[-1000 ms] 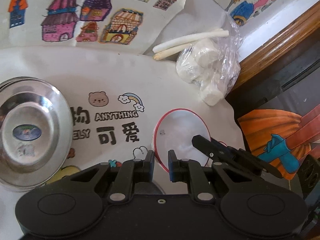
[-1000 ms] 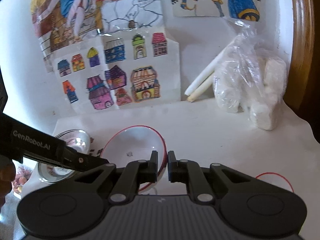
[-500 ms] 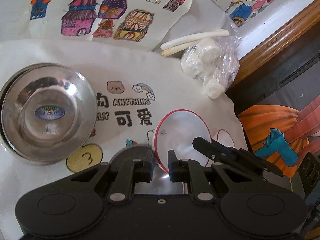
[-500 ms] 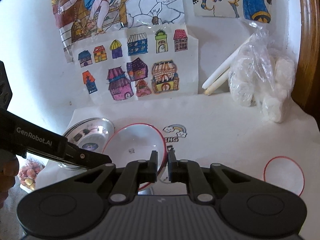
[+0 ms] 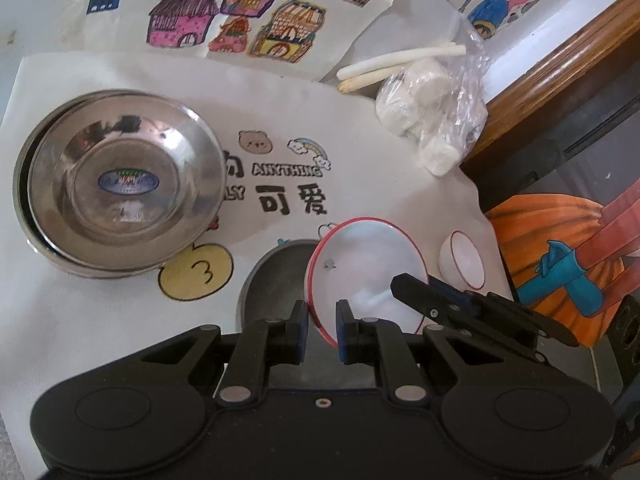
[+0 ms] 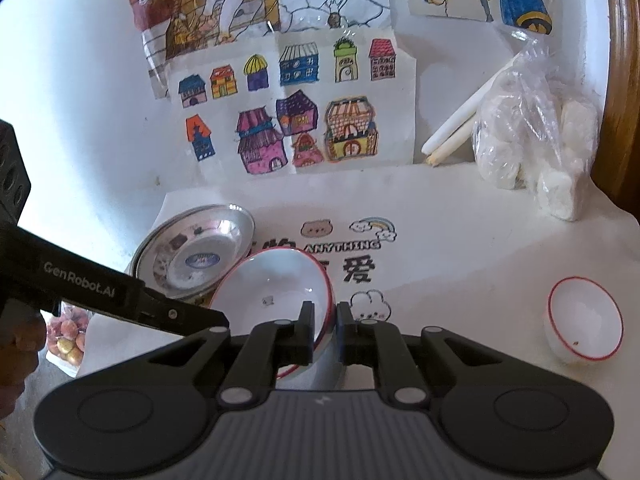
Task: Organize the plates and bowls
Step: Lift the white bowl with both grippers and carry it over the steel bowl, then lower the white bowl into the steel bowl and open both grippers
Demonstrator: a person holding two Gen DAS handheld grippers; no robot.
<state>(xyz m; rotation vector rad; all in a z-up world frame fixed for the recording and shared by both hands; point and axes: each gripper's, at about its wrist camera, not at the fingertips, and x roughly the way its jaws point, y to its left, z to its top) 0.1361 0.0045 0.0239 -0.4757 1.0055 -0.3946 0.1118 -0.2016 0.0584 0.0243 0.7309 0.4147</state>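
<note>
A large white bowl with a red rim (image 5: 360,268) (image 6: 276,288) is held up above the table by both grippers. My left gripper (image 5: 322,326) is shut on its near rim. My right gripper (image 6: 324,330) is shut on the opposite rim; its fingers (image 5: 416,288) show in the left wrist view. Stacked steel plates (image 5: 116,184) (image 6: 192,252) lie on the left of the white mat. A small white bowl with a red rim (image 5: 464,260) (image 6: 580,320) stands at the mat's right edge.
A plastic bag of white lumps (image 5: 432,116) (image 6: 536,148) and two white sticks (image 5: 400,60) lie at the back right by the wooden frame (image 5: 560,68). Children's drawings (image 6: 296,112) cover the wall. A bag of sweets (image 6: 64,332) lies off the mat's left edge.
Both grippers have risen and pulled back with the large bowl. More of the mat, the steel plates and the small bowl have come into view.
</note>
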